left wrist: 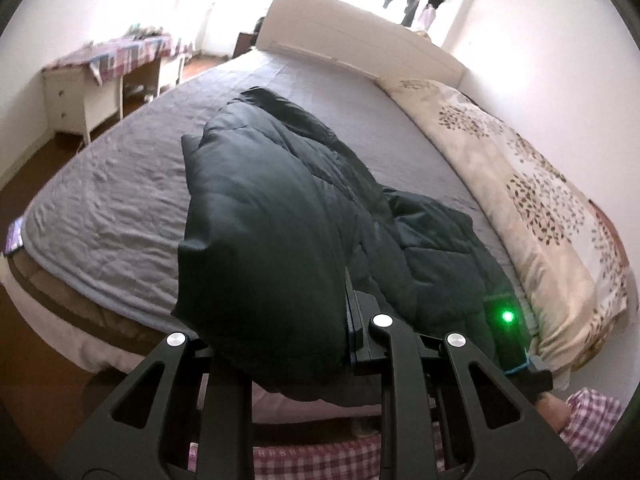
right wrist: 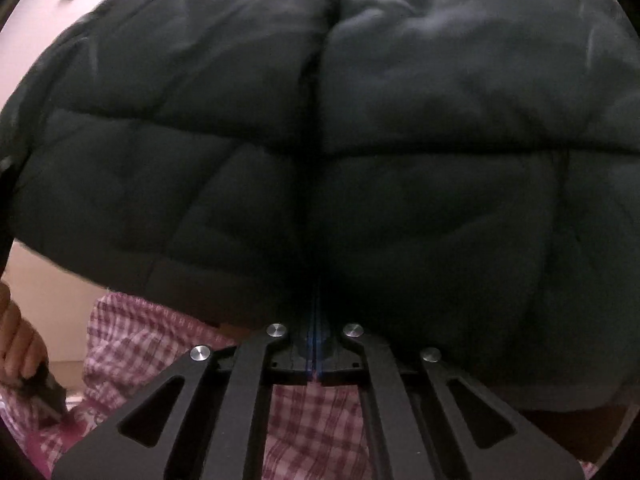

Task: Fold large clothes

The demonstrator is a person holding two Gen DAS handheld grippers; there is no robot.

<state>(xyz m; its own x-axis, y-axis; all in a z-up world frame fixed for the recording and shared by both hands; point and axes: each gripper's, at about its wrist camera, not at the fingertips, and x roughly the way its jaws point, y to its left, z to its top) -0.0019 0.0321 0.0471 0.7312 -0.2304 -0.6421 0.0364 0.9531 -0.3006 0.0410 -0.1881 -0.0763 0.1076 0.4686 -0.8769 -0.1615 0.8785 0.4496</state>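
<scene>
Bed (left wrist: 132,184) with grey cover carries most of the dark puffer jacket (left wrist: 280,200); its near end is lifted off the mattress edge and, in the right wrist view, fills nearly the whole frame. Left gripper (left wrist: 352,332) is clamped on a bulky fold of jacket, and right gripper (right wrist: 316,344) is pinched together on a seam or edge. Risks, as a judgement: slick padded fabric could slide from the jaws, or the heavy hanging part could drag the jacket toward the floor and undo the fold.

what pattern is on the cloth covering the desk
A pink and blue patchwork check on the desk cloth, best seen from the left wrist.
</scene>
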